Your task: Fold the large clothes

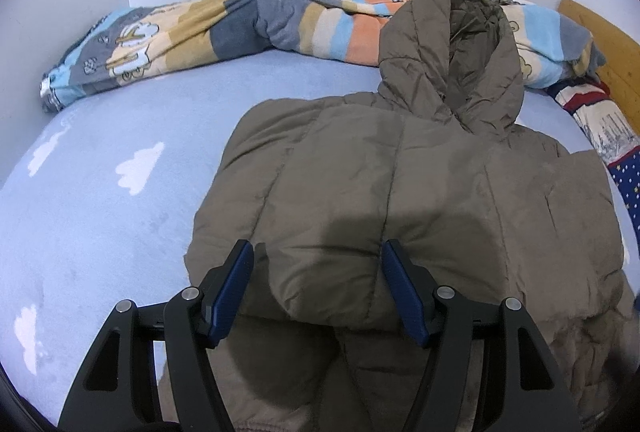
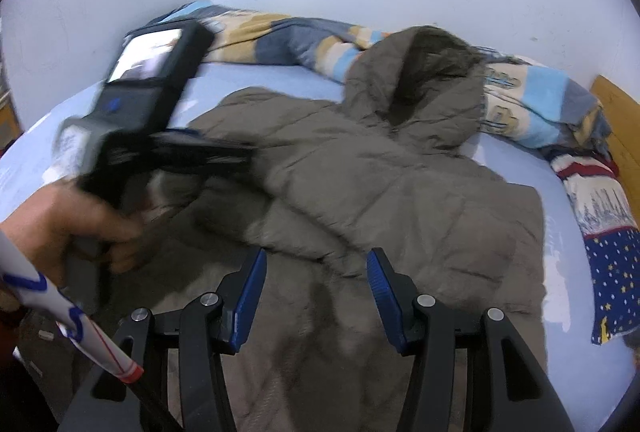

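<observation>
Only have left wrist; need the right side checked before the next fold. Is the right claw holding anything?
Observer: No. The right claw is open, with nothing between its pads. It is over the jacket's lower part.
Operator: How does my left claw look from there?
Observer: The left hand holds the left claw at the jacket's left side. It's blurred, so I can't tell the grip.

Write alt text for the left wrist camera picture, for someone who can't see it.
A brown hooded puffer jacket lies folded on a light blue bed sheet with white clouds, hood pointing toward the wall. The left gripper hangs over its near edge, blue pads apart and not pinching it. A striped cartoon blanket is bunched along the wall.
</observation>
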### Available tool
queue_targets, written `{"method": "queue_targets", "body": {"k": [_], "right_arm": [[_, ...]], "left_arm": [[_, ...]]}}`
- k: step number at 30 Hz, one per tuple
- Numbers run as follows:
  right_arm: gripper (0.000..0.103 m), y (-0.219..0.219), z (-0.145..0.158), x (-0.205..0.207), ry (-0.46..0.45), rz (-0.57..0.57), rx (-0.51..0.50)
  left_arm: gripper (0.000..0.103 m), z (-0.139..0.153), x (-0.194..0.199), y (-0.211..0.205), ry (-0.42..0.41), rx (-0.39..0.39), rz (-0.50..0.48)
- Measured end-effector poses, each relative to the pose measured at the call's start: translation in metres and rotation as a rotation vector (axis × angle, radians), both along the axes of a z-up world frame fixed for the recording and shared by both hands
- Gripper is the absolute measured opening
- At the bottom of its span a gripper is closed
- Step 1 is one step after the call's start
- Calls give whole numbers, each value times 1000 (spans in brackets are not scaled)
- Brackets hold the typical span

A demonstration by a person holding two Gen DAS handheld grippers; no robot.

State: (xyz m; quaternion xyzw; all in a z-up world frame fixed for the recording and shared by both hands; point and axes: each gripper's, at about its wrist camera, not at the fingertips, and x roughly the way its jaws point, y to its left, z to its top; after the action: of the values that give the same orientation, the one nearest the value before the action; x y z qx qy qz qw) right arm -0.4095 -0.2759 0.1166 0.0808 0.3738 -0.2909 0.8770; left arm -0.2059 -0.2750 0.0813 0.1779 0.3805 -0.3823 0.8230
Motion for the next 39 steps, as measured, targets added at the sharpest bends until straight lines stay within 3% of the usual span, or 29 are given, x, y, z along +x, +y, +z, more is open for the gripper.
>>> {"method": "queue_targets", "body": {"k": [5, 8, 14, 21, 29, 33, 39], "right_arm": [[57, -49, 1, -17, -26, -143, 13], [57, -81, -7, -28, -40, -228, 79], [57, -116, -14, -43, -69, -313, 146], [53, -121, -27, -43, -63, -328, 188], [53, -127, -53, -34, 13, -329, 208], [53, -124, -47, -32, 34, -332, 194], [53, -99, -8, -38, -48, -287, 182]], "left_arm": [[66, 1, -8, -4, -45, 17, -5], [66, 3, -10, -5, -57, 12, -7], [66, 8, -22, -9, -118, 12, -27], [66, 16, -32, -11, -151, -6, -53], [66, -2, -32, -19, -123, 67, -62], [66, 21, -45, -9, -142, 30, -75], [66, 62, -84, 32, -193, -40, -95]]}}
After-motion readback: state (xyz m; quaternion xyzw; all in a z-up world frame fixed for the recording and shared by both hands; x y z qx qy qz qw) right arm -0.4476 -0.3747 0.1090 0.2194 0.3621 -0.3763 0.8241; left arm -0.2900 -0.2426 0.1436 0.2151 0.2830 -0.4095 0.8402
